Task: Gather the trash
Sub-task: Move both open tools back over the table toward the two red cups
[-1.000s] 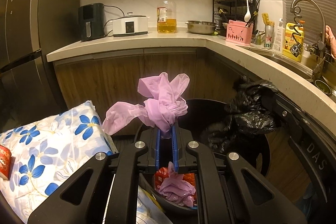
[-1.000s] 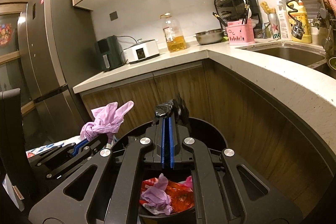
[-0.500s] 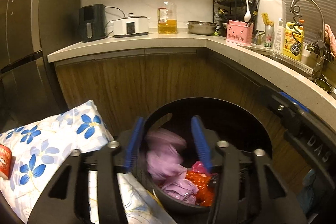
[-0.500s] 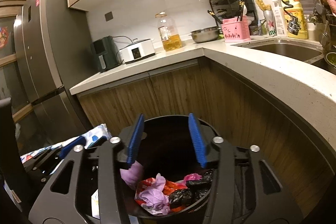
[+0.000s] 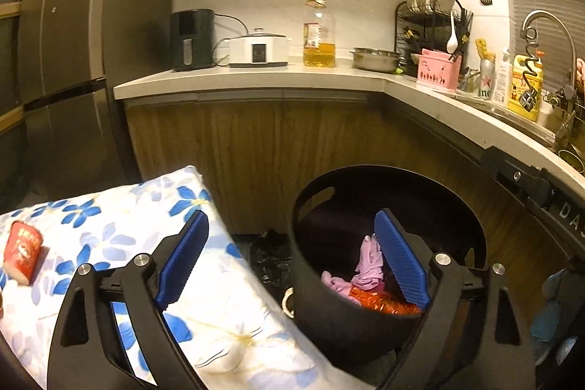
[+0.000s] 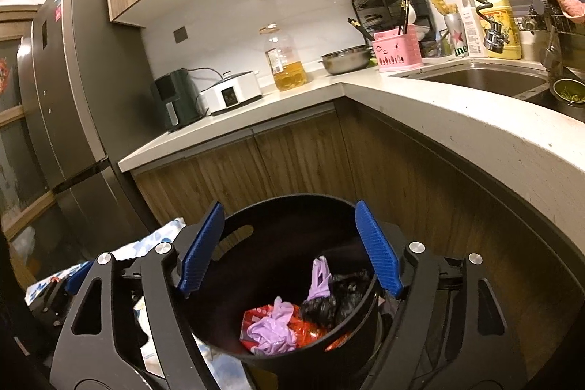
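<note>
A black round trash bin (image 5: 365, 178) stands on the floor by the wooden cabinets; it also shows in the right wrist view (image 6: 292, 203). Inside lie pink gloves (image 6: 274, 328), a crumpled black bag (image 6: 336, 298) and red wrappers (image 6: 256, 315). The gloves (image 5: 369, 262) show in the left wrist view too. My left gripper (image 5: 292, 265) is open and empty, straddling the bin's left rim. My right gripper (image 6: 289, 247) is open and empty above the bin's mouth. A red cup (image 5: 22, 253) lies on its side on the flowered cloth (image 5: 146, 207).
A table with the flowered cloth stands left of the bin. A black bag (image 5: 270, 258) lies on the floor between the table and the bin. A curved countertop (image 6: 457, 130) with a sink (image 6: 486, 79) runs to the right. A fridge (image 5: 62, 61) stands at the left.
Both grippers opened. The pink gloves left the left gripper and the black bag left the right gripper; both now lie in the bin. The left gripper has shifted left.
</note>
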A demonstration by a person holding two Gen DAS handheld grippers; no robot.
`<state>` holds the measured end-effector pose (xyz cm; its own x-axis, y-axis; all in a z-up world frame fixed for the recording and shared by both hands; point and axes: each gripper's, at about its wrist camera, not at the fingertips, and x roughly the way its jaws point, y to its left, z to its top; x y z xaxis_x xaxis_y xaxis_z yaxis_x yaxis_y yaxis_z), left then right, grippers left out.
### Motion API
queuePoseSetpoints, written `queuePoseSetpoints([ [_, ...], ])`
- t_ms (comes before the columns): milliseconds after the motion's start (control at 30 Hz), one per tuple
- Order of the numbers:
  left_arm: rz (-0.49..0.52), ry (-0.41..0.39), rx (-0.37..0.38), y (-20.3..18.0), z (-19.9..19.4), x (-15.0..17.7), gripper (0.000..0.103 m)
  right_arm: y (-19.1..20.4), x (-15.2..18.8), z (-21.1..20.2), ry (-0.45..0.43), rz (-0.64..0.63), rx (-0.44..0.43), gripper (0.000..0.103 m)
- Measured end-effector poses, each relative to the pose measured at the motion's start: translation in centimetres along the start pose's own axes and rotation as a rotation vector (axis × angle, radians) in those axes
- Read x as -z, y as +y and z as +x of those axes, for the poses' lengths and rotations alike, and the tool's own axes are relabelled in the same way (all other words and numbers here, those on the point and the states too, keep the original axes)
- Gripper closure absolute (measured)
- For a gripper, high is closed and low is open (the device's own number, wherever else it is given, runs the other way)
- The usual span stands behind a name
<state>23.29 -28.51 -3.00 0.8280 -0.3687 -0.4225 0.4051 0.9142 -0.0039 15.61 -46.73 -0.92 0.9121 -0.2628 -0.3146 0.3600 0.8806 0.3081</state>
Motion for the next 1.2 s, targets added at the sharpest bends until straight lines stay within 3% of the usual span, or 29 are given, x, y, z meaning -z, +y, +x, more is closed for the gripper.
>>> queuePoseSetpoints([
  [100, -0.01, -0.023, -0.048, 1.2, -1.4, 0.6, 0.007, 0.9, 0.7, -0.6, 0.004, -0.023, -0.004, 0.026],
  [467, -0.121, -0.04, -0.27, 9.3, -7.0, 4.1, 0.006, 5.7, 3.7, -2.2, 0.041, -0.066, -0.062, 0.024],
  [933, -0.26, -0.036, -0.553, 21.9, -13.2, 7.9, 0.006, 16.6, 8.9, -3.7, 0.11, -0.144, -0.235, 0.024],
  [1067, -0.296, -0.03, -0.652, 25.8, -14.2, 8.9, 0.006, 19.5, 10.0, -3.7, 0.133, -0.169, -0.281, 0.025],
  [1200, -0.338, -0.015, -0.703, 29.2, -14.1, 9.6, 0.006, 22.0, 11.1, -3.6, 0.151, -0.194, -0.324, 0.025],
])
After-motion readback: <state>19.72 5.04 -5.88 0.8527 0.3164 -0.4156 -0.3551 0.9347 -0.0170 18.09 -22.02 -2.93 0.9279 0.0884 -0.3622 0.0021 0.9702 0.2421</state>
